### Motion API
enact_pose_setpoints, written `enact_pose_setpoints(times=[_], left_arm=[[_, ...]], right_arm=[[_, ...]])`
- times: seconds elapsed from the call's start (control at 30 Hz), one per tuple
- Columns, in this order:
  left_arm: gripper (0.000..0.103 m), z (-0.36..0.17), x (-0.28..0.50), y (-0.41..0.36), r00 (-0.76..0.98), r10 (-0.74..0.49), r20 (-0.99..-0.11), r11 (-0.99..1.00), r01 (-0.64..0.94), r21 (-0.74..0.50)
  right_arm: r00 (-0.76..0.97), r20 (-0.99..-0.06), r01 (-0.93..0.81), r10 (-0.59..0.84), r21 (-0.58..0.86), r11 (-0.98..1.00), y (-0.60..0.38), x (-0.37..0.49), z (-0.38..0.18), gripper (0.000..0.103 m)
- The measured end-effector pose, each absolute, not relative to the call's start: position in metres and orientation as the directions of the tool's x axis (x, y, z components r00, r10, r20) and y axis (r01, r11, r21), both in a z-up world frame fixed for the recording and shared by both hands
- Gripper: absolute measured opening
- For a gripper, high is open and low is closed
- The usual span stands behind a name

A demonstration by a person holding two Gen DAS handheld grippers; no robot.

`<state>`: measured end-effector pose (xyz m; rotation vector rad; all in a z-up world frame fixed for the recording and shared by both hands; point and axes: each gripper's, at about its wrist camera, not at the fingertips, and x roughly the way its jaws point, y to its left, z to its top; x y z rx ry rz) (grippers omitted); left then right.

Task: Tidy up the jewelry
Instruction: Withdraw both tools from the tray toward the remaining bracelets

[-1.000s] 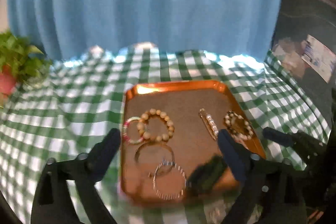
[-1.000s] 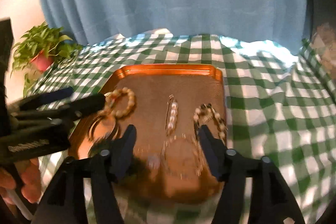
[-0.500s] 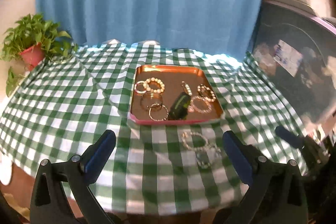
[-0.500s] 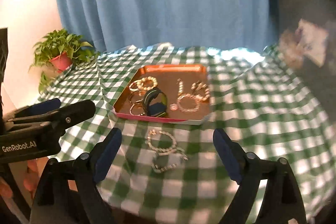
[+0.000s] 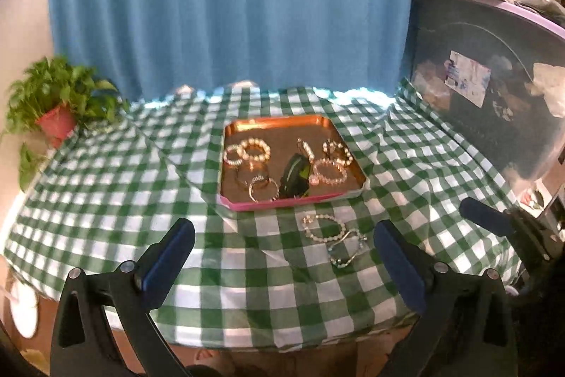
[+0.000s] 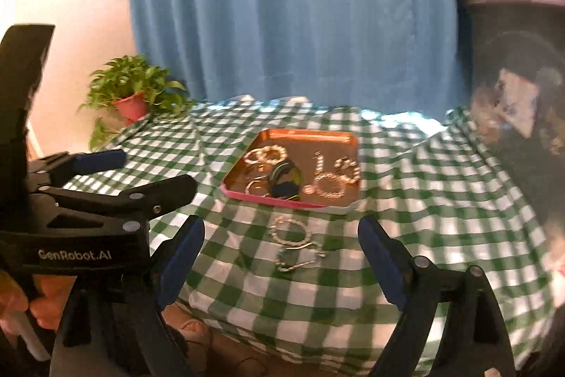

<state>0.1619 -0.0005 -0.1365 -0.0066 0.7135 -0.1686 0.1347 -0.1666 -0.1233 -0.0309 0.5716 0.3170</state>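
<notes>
A copper tray with a pink front rim sits mid-table on the green checked cloth; it also shows in the right wrist view. It holds several bracelets, a pearl clip and a dark green-black band. Two chain bracelets lie on the cloth in front of the tray, also seen in the right wrist view. My left gripper is open and empty, held back above the table's near edge. My right gripper is open and empty, to the right of the left one.
A potted plant in a red pot stands at the table's far left. A blue curtain hangs behind. A dark bin with a label stands at the right. The cloth drapes over the near edge.
Both grippers have pulled back and up from right over the tray to the table's near edge. A bracelet and the dark band now lie in the tray. The view has widened.
</notes>
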Motion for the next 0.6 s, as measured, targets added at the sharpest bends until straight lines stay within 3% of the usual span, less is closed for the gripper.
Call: enact_pose_setpoints(times=[0.07, 0.17, 0.33, 0.5, 0.6], left_arm=[[0.099, -0.153, 0.173, 0.000, 0.711, -0.188, -0.677, 0.980, 0.176, -0.088], [0.087, -0.180, 0.191, -0.007, 0.684, -0.197, -0.702, 0.976, 0.207, -0.072], [0.067, -0.222, 0.224, -0.024, 0.629, -0.258, -0.733, 0.954, 0.287, -0.089], [0.048, -0.253, 0.255, -0.032, 0.559, -0.325, -0.763, 0.935, 0.311, -0.170], [0.048, -0.263, 0.271, -0.036, 0.533, -0.348, -0.771, 0.927, 0.316, -0.199]], right_arm=[[0.784, -0.543, -0.307, 0.301, 0.083, 0.948, -0.172, 0.146, -0.139, 0.073], [0.775, -0.570, -0.277, 0.272, 0.080, 0.958, -0.179, 0.162, -0.164, 0.067], [0.731, -0.633, -0.233, 0.256, 0.121, 0.965, -0.194, 0.198, -0.213, 0.031], [0.701, -0.664, -0.277, 0.260, 0.082, 0.957, -0.190, 0.223, -0.238, 0.020], [0.669, -0.688, -0.292, 0.282, 0.105, 0.951, -0.186, 0.234, -0.251, 0.019]])
